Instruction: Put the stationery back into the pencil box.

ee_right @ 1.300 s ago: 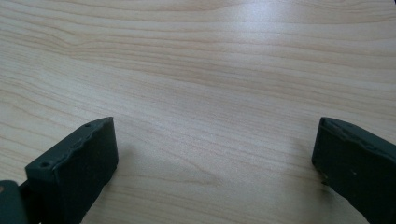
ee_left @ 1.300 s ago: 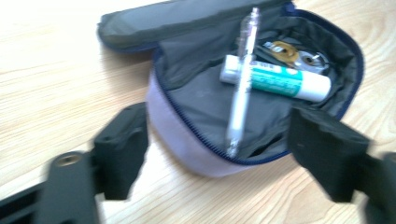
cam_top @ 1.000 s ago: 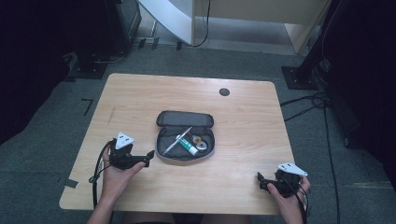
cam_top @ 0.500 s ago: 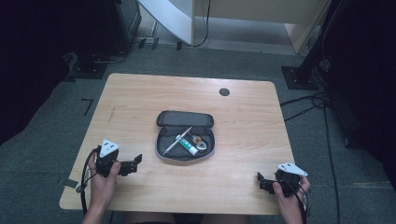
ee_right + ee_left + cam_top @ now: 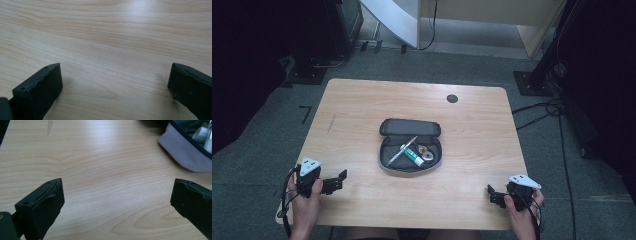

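An open dark pencil case (image 5: 409, 145) lies in the middle of the wooden table (image 5: 362, 110), holding a pen (image 5: 401, 151), a small tube (image 5: 416, 159) and a roll of tape (image 5: 428, 152). My left gripper (image 5: 343, 177) rests near the table's front left corner, open, with bare wood between its jaws. The left gripper view catches the case's pale side (image 5: 185, 155) at the upper right. My right gripper (image 5: 489, 194) sits at the front right edge, open over bare wood (image 5: 115, 62), nothing between its jaws.
A round black cable hole (image 5: 452, 98) marks the table's far side. Dark equipment stands (image 5: 532, 75) and cables (image 5: 557, 115) sit on the grey floor around the table. A pale streak (image 5: 49, 125) marks the wood ahead of the left gripper.
My left gripper has drawn back from beside the case toward the front left corner. The right gripper has barely shifted.
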{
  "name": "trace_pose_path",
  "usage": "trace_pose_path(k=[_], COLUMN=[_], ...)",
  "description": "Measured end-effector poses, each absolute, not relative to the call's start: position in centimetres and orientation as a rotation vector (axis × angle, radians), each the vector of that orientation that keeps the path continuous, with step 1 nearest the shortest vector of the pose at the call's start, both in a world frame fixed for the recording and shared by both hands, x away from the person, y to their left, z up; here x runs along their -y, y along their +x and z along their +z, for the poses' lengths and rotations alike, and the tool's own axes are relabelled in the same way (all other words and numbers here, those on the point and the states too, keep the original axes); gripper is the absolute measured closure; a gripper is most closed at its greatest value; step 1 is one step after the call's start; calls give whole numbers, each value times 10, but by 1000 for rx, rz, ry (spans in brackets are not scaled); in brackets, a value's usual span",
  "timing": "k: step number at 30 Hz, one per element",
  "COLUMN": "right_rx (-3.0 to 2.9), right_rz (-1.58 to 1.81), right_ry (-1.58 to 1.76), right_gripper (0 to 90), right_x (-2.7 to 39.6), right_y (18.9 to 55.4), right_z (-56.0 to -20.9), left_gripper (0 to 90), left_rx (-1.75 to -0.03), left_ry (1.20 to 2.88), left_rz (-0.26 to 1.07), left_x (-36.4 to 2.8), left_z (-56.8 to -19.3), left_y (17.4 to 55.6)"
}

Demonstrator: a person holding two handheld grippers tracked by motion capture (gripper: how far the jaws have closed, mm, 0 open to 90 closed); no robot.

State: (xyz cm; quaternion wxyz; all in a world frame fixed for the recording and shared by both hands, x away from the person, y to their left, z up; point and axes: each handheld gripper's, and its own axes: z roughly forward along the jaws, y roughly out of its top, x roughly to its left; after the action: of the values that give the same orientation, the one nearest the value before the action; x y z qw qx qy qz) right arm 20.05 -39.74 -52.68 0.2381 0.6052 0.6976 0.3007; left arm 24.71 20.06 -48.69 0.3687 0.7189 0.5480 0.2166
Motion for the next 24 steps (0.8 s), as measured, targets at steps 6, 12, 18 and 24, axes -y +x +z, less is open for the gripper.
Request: trace_pose_path(k=[6, 12, 18, 24], right_rx=[-1911, -1911, -1911, -1911], right_rz=[824, 824, 824, 824], right_ry=[1658, 1658, 1658, 1658], right_gripper=[0, 0, 0, 0], right_x=[397, 397, 397, 397], right_y=[201, 201, 201, 201], right_z=[-527, -527, -527, -527], left_gripper=[0, 0, 0, 0], left_rx=[-1457, -1516, -1583, -1599], left_ry=[1848, 1866, 1888, 1893], left_rz=[589, 641, 688, 720], left_x=[-215, -228, -241, -241], left_z=[-492, -500, -510, -515], left_y=[240, 232, 227, 227])
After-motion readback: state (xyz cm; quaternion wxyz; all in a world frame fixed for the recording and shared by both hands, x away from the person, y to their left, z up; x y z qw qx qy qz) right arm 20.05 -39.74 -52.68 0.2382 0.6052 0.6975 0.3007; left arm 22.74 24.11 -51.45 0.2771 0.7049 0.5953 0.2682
